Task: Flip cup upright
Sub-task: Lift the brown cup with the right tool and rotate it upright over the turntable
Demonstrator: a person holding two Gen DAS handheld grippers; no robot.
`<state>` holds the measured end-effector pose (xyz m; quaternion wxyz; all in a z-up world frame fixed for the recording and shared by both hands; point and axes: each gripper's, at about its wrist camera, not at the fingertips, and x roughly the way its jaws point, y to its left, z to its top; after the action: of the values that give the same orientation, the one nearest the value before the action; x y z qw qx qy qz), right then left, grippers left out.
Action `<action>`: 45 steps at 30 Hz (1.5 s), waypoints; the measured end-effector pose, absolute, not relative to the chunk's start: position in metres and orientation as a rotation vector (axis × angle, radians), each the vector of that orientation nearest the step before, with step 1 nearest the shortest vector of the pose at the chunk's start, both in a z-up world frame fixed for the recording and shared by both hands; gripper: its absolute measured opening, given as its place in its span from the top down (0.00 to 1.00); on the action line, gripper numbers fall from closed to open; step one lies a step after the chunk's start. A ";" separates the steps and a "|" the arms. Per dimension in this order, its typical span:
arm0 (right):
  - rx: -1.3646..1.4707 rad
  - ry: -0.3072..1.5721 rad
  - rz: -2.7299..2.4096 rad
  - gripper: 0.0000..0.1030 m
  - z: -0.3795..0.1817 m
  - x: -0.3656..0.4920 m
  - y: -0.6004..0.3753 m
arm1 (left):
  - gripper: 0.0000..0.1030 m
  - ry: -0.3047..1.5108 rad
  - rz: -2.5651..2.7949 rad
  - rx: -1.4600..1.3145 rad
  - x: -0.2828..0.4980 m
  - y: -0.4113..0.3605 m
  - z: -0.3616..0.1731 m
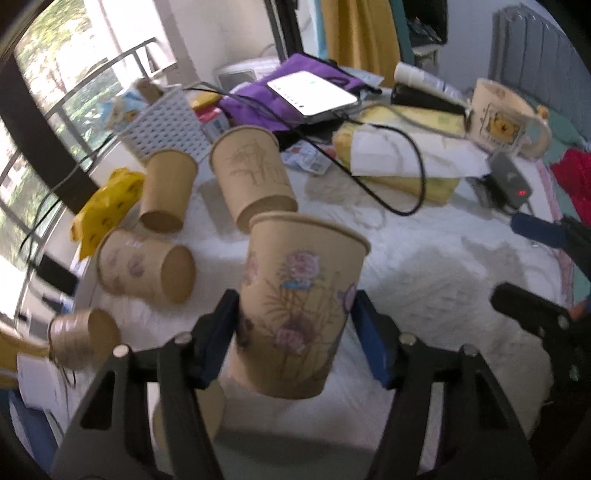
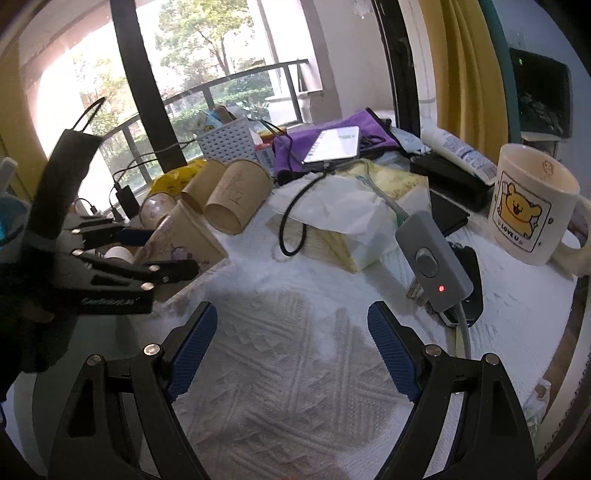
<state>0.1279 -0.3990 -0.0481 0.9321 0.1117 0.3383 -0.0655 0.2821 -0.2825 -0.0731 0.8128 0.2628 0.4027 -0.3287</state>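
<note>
Daylight comes through a tall window with thick black frames [image 2: 142,92], and beyond it a curved dark metal balcony railing [image 2: 236,79] runs in front of green leafy trees [image 2: 207,33]. A mustard-yellow curtain [image 2: 461,74] hangs beside the window, next to a teal vertical strip of wall or door frame [image 2: 500,66]. A round table covered by a white textured cloth with a woven zigzag pattern [image 2: 288,369] fills the foreground. In the left wrist view a grey-blue padded headboard with vertical channels [image 1: 535,55] stands behind the table.
</note>
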 end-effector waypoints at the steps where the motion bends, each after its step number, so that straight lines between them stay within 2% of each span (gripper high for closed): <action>1: 0.219 0.684 -0.132 0.16 -0.045 0.127 -0.398 | 0.39 0.852 -0.691 0.531 0.273 -0.274 -0.068; 11: 0.131 0.632 0.031 0.16 -0.011 0.121 -0.349 | 0.39 0.779 -0.538 0.295 0.182 -0.185 -0.040; 25: 0.039 0.642 0.390 0.16 0.022 0.109 -0.216 | 0.39 0.638 -0.363 0.035 0.097 -0.056 -0.047; 36: 0.143 0.733 0.602 0.16 0.025 0.083 -0.148 | 0.39 0.445 -0.353 -0.032 0.049 -0.010 -0.061; 45: 0.219 0.812 0.652 0.16 0.020 0.079 -0.145 | 0.39 0.341 -0.410 -0.024 0.019 -0.024 -0.054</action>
<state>0.0786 -0.1446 0.0200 0.8617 0.1042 0.3872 0.3109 0.0189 -0.0243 -0.0541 0.9646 -0.0118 0.1686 -0.2025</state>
